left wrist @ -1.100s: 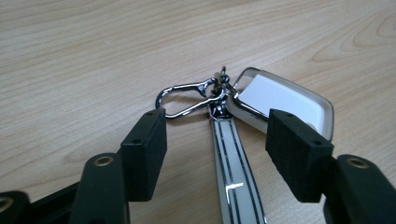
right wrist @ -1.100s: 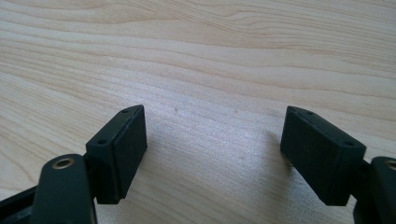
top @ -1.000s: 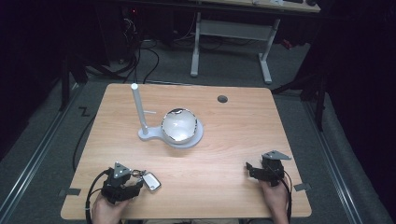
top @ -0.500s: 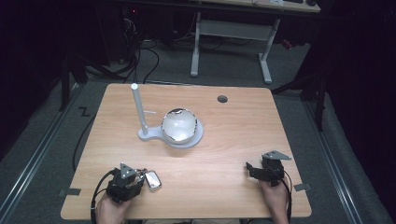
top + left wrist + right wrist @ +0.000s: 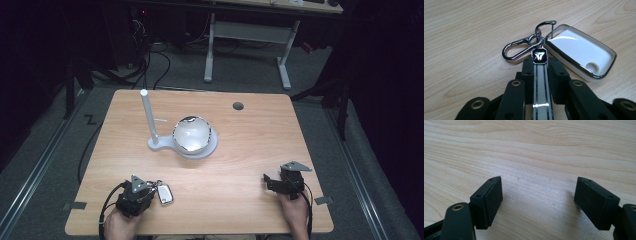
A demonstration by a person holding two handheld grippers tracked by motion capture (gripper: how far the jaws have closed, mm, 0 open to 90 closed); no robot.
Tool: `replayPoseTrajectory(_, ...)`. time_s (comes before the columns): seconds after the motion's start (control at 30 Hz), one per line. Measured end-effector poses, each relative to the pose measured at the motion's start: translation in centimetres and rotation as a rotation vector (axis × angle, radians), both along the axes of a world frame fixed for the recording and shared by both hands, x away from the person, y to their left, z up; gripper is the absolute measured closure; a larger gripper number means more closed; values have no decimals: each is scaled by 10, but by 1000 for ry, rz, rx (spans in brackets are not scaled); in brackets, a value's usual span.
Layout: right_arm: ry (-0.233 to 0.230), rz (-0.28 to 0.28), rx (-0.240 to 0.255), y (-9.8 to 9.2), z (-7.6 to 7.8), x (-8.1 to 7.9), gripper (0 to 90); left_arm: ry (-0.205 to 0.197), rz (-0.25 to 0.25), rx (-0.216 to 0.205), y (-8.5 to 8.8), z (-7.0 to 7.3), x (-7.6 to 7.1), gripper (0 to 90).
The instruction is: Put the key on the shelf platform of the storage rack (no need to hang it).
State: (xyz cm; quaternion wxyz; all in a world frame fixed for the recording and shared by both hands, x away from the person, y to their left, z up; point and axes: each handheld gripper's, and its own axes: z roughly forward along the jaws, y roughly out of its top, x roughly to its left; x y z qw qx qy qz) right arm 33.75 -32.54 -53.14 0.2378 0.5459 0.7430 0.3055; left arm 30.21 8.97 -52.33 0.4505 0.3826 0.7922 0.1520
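Wooden table (image 5: 240,150), light grain, one dark round hole (image 5: 238,106) near its far edge. Past centre toward the left sits a white stand (image 5: 165,145): flat base, thin upright post (image 5: 148,117) on its left end, and a round white bowl (image 5: 191,135) resting on the base's wider right end. Right gripper (image 5: 274,181) rests at the near right of the table, held in the person's right hand (image 5: 295,212), well apart from everything else; in the right gripper view its jaws stand wide apart over bare wood with nothing between them. Left gripper (image 5: 150,189) is at the near left edge, held in the left hand (image 5: 119,227). Its jaws have just been closing and now clamp the strap (image 5: 540,82), a narrow white band with dark stripes ending in a small black emblem tag (image 5: 539,56); pads (image 5: 557,80) press it from both sides. The strap joins a white key fob (image 5: 579,53) with a chrome rim, lying flat on the table just ahead and to the right of the jaws. A chrome clip (image 5: 521,47) hangs off the same ring, lying on the wood to the left of the fob. In the high view the key fob (image 5: 165,194) lies just right of the left gripper, near the front edge.
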Motion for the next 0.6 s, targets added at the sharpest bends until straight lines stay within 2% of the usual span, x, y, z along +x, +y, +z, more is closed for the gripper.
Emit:
replayPoseTrajectory(0.13,0,0,-1,0,0,0,231,5,9,-36,0,7,0,762)
replayPoseTrajectory(0.2,0,0,-1,0,0,0,231,-3,-6,-48,2,10,0,762)
replayPoseTrajectory(0.43,0,0,0,0,0,0,231,-16,1,-115,4,26,1,762)
replayPoseTrajectory(0.5,0,0,0,0,0,0,231,-31,-12,-127,6,31,1,762)
replayPoseTrajectory(0.6,0,0,0,0,0,0,230,-32,-29,-158,8,40,1,762)
